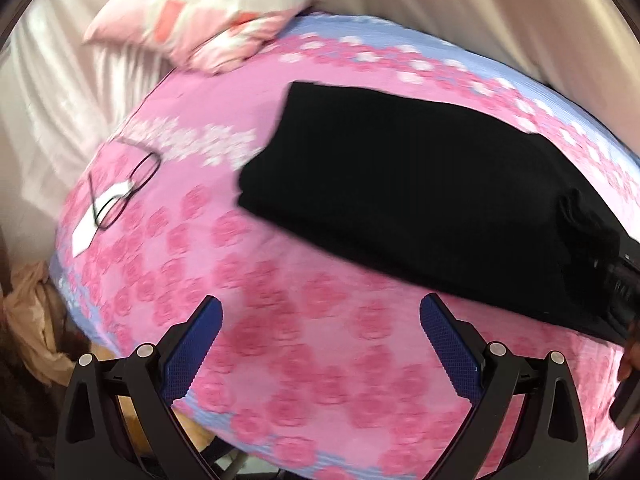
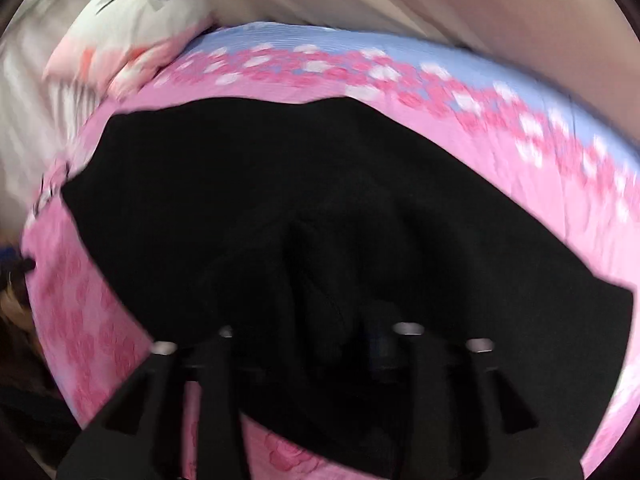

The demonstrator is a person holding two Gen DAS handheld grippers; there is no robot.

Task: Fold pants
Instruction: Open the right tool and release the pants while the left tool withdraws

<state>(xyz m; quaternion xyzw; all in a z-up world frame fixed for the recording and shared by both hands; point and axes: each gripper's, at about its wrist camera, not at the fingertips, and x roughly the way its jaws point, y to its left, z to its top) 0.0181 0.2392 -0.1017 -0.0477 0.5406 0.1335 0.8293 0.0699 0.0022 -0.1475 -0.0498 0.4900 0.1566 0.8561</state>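
Black pants (image 1: 420, 196) lie folded in layers on a pink flowered bed cover (image 1: 304, 332). My left gripper (image 1: 320, 336) is open and empty, above the cover, below and left of the pants. My right gripper (image 2: 316, 332) is shut on a bunched fold of the pants (image 2: 280, 200); dark cloth hides its fingertips. In the left wrist view the right gripper's body (image 1: 618, 280) shows at the pants' right end.
A pink and white pillow (image 1: 208, 16) lies at the head of the bed. Glasses (image 1: 124, 184) and a white card (image 1: 92, 220) lie on the cover's left part. Beige curtains (image 1: 500, 8) hang behind. Crumpled cloth (image 1: 32, 320) lies beside the bed's left edge.
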